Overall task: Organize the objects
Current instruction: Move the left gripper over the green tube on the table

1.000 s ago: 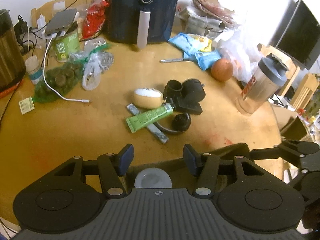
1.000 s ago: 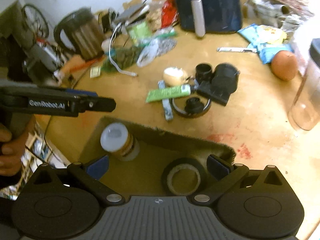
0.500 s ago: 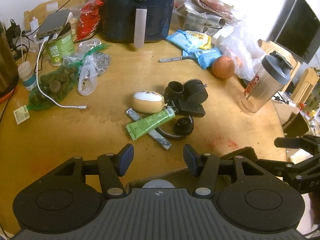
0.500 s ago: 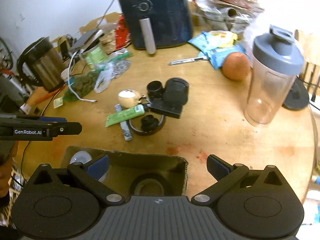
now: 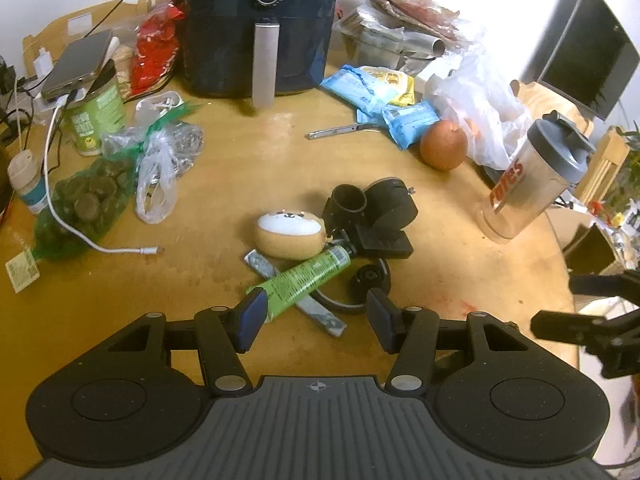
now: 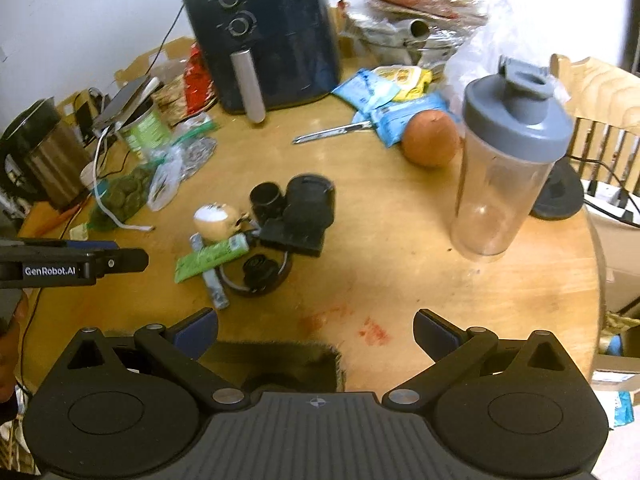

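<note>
Hovering w/ right gripper (image 6: 315,332) wide apart over cardboard box (image 6: 280,354) edge; facing green tube (image 6: 211,257), shaker bottle (image 6: 505,168) on table (image 6: 400,280).

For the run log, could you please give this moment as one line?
left gripper: open, empty, over green squeeze tube | right gripper: open, empty, above brown cardboard box | round wooden table: cluttered

Black grippers (image 5: 316,316), apparently blue-padded fingertips (image 5: 251,314)
</note>
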Action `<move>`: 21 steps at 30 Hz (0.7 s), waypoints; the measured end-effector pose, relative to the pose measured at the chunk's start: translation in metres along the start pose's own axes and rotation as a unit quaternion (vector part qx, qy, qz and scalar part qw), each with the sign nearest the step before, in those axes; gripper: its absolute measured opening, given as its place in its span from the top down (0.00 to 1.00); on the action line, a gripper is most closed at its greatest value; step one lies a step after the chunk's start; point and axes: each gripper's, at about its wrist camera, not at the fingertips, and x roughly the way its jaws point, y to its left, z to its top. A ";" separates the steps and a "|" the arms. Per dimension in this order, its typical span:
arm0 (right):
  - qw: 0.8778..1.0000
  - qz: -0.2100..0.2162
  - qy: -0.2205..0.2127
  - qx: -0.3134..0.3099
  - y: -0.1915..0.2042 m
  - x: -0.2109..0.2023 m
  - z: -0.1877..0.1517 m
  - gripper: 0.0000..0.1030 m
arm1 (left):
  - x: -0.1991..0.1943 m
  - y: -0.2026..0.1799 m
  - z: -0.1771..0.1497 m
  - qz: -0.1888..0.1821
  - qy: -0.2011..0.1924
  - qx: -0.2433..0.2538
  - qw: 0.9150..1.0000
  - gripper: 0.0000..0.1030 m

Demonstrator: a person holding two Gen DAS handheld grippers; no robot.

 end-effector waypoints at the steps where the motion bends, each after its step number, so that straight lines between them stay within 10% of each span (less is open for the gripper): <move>1: 1.000 -0.004 -0.001 0.003 -0.001 0.000 0.001 0.00 | 0.002 0.001 0.001 -0.002 0.001 0.003 1.000 0.48; 21: 0.996 -0.052 0.013 0.065 -0.016 0.001 -0.007 0.00 | 0.063 0.006 0.011 -0.027 0.045 0.140 0.989 0.48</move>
